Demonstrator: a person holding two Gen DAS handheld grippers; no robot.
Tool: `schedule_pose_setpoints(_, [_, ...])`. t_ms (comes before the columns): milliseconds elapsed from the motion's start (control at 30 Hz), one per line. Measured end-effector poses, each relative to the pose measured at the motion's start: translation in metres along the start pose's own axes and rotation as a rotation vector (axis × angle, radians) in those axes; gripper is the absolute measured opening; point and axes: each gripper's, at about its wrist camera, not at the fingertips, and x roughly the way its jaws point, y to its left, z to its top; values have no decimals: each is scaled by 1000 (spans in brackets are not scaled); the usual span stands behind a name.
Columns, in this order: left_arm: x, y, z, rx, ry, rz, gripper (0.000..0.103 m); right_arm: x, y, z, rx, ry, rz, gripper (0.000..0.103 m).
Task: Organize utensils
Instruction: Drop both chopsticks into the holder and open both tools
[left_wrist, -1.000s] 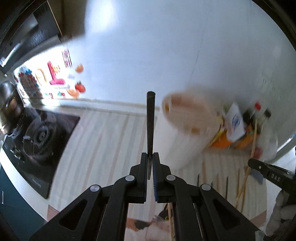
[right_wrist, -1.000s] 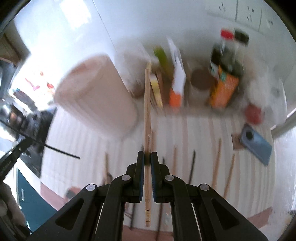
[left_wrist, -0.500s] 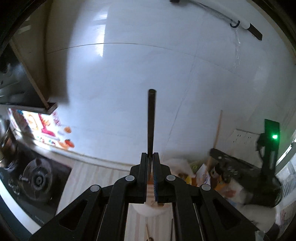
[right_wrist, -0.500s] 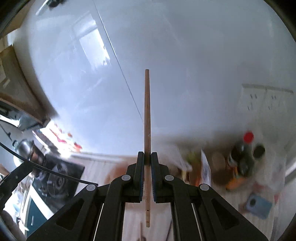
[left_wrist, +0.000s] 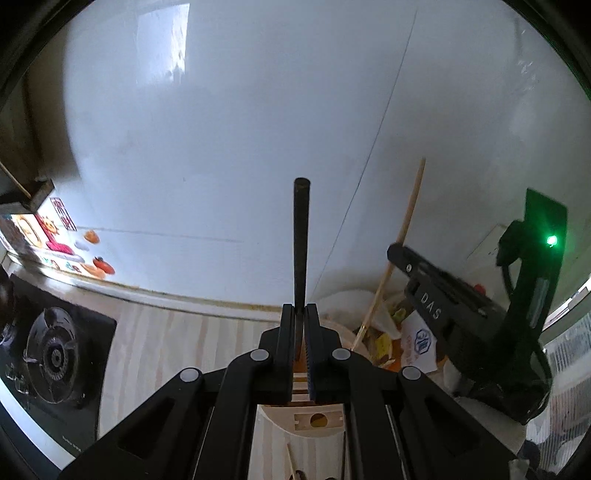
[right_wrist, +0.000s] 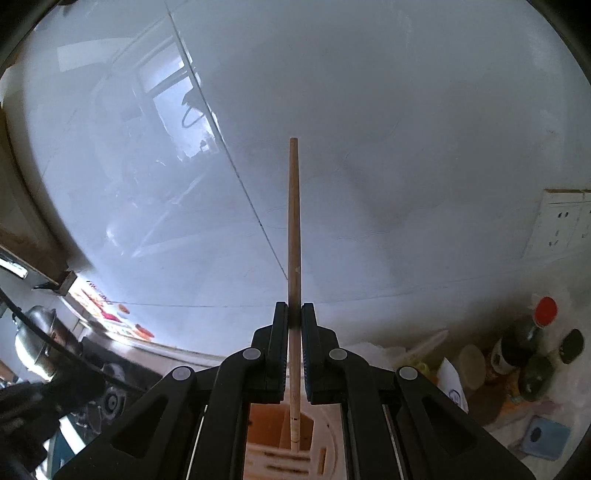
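My left gripper (left_wrist: 300, 314) is shut on a black chopstick (left_wrist: 300, 240) that points up at the white wall. Below its fingers stands the pale round utensil holder (left_wrist: 314, 421). My right gripper (right_wrist: 294, 314) is shut on a wooden chopstick (right_wrist: 294, 221), held upright; its lower end hangs over the holder's orange inside (right_wrist: 269, 424). In the left wrist view the right gripper (left_wrist: 436, 295) and its wooden chopstick (left_wrist: 406, 218) show at the right, over the holder.
A gas hob (left_wrist: 55, 354) lies at the left on the pale wood counter (left_wrist: 177, 339). Bottles (right_wrist: 524, 343), packets (left_wrist: 417, 339) and a blue phone (right_wrist: 543, 435) crowd the back right. Loose chopsticks (left_wrist: 291, 461) lie in front of the holder. The white wall (left_wrist: 258, 129) is close ahead.
Both grippers have tilted up from the counter toward the wall and come over the holder, each still holding its chopstick. The right gripper now shows close beside the left.
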Motion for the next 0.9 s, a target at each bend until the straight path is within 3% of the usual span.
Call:
schedule_pose_setpoints(300, [13, 0, -8, -49, 84, -26, 5, 17, 2, -20, -49, 46, 31, 7])
schedule_pose_setpoints(400, [-3, -3, -5, -60, 60, -24, 12, 15, -3, -22, -37, 118, 71, 8])
schedule_pose_setpoints(433, [-8, -3, -4, -68, 49, -21, 22, 12, -4, -23, -36, 129, 71, 11])
schedule_pose_setpoints(533, [-32, -1, -3, -81, -29, 12, 70, -13, -13, -24, -19, 119, 61, 41])
schedule_pose_setpoints(567, [-39, 0, -5, -86, -62, 25, 78, -25, -16, -25, -21, 106, 56, 48])
schedule_pose_setpoints(633, [-51, 3, -10, -86, -114, 55, 83, -44, -20, -29, -37, 92, 22, 56])
schedule_pose_setpoints(733, [-59, 8, -26, -85, -154, 111, 103, -74, -32, -41, -31, 58, -6, 72])
schedule_pose_setpoints(833, [-55, 11, -47, -71, -147, 152, 103, -95, -49, -58, 7, 46, -9, 90])
schedule_pose_setpoints(900, [-51, 10, -61, -64, -129, 177, 103, -103, -58, -72, 23, 49, -29, 97])
